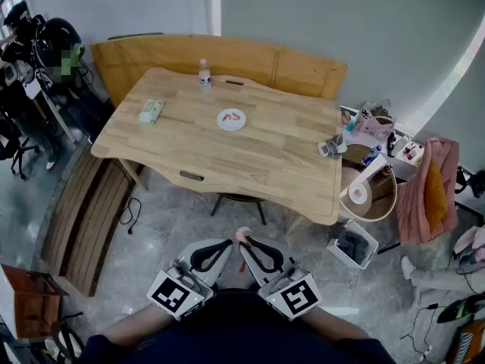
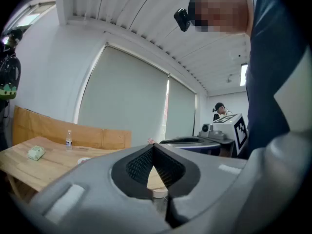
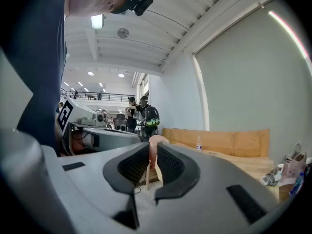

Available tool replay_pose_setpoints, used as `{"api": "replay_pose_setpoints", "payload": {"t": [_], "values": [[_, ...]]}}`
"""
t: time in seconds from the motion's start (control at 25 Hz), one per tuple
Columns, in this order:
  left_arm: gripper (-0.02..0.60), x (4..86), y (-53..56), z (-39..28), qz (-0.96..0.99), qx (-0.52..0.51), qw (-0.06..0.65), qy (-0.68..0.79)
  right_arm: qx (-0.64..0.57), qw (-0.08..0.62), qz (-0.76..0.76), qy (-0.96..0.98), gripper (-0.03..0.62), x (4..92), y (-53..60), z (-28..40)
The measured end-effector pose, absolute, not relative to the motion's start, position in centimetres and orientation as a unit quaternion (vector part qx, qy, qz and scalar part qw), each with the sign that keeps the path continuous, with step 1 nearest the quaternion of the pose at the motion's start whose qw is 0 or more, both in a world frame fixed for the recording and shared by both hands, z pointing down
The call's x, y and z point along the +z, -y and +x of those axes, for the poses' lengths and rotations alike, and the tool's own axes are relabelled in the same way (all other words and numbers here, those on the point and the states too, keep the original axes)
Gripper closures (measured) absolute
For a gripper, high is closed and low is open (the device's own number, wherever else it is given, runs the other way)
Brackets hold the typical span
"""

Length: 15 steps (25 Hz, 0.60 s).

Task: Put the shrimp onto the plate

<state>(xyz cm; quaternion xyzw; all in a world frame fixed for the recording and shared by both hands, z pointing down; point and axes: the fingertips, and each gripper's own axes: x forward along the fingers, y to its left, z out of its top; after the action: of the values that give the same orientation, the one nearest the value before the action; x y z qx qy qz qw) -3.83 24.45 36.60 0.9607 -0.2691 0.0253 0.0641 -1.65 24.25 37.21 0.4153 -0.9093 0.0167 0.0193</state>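
My right gripper [image 3: 152,146] has its fingers closed on a pink shrimp [image 3: 153,152]. The shrimp stands upright between the pads, its rounded top poking just above the fingertips. My left gripper [image 2: 154,147] has its fingers pressed together at the tips, with nothing between them.

In the head view both grippers sit side by side, low and close to my body, over the grey floor [image 1: 174,218]. The left fingers are just beside the held shrimp. The wooden tabletop [image 1: 265,158] lies well ahead of both pairs of fingers. The white plate [image 1: 221,120] sits near its middle, well apart from the shrimp I hold. A pink piece [image 1: 234,117] already lies on the plate. A small bottle [image 1: 204,73] stands beyond the plate, and a green packet [image 1: 151,111] lies off to its left.
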Motion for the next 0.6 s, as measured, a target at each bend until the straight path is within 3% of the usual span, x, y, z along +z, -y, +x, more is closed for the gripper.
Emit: {"api": "replay_pose_setpoints", "payload": {"t": [0.6], "values": [[0.583,36.67,-23.96,-2.90,0.956,0.028,0.068,0.284,0.030,0.008,0.399,0.916,0.536,37.20,-23.68,-0.89]]}}
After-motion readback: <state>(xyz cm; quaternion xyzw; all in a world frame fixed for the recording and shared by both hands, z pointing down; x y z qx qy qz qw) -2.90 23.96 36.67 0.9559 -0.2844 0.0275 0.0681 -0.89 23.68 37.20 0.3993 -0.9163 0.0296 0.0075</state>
